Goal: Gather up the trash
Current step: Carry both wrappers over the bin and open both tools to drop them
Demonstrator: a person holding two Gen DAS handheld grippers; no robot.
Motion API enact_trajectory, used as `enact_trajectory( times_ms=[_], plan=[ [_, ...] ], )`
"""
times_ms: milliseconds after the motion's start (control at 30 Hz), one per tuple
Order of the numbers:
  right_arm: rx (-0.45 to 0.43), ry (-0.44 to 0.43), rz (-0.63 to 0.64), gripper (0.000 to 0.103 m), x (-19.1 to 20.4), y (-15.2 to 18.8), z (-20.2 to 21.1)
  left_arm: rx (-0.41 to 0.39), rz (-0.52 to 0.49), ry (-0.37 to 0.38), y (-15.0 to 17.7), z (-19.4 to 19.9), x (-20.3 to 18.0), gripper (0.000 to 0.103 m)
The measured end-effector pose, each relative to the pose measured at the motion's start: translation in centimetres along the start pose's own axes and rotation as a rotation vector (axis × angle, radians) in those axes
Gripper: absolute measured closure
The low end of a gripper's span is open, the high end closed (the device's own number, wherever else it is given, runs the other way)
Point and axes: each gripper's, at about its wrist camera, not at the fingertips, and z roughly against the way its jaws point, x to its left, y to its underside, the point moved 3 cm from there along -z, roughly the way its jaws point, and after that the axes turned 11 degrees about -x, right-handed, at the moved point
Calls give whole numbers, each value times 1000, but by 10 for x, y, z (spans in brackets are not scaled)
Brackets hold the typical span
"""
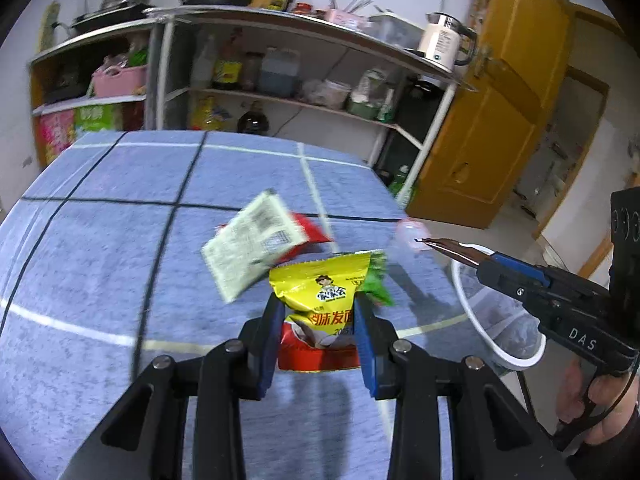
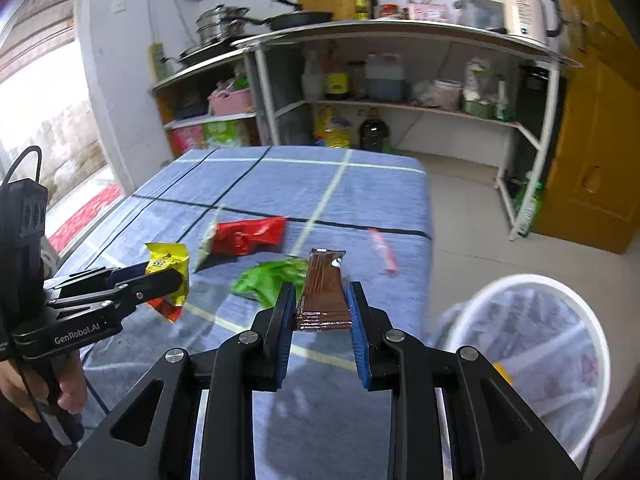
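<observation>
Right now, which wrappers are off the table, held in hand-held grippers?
The yellow packet in the left hand-held gripper and the brown bar wrapper in the right; red and green wrappers lie loose.

1. A blue checked tablecloth (image 2: 360, 188) covers the table.
2. Beyond its far edge stands a metal shelf rack (image 2: 400, 32).
3. A white kettle (image 2: 524, 8) sits on the rack's right end, a black frying pan (image 2: 304, 18) further left.
4. A yellow door (image 1: 508, 112) stands right of the rack.

Right gripper (image 2: 320, 312) clamping brown wrapper (image 2: 324, 292) (glossy), white bin (image 2: 600, 360) beside

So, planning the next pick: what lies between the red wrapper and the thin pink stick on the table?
Only bare blue cloth between red wrapper and pink stick, per right wrist view.
</observation>
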Motion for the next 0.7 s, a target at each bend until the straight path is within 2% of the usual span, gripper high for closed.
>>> enact_trajectory(
  times_ms=[367,700],
  plan=[
    [-4,134,-116,76,-86,26,45,8,-97,135,-5,-20,-83,67],
    [11,217,-223,76,-146,52,69,42,-184,237,-1,-48,-160,67]
  ],
)
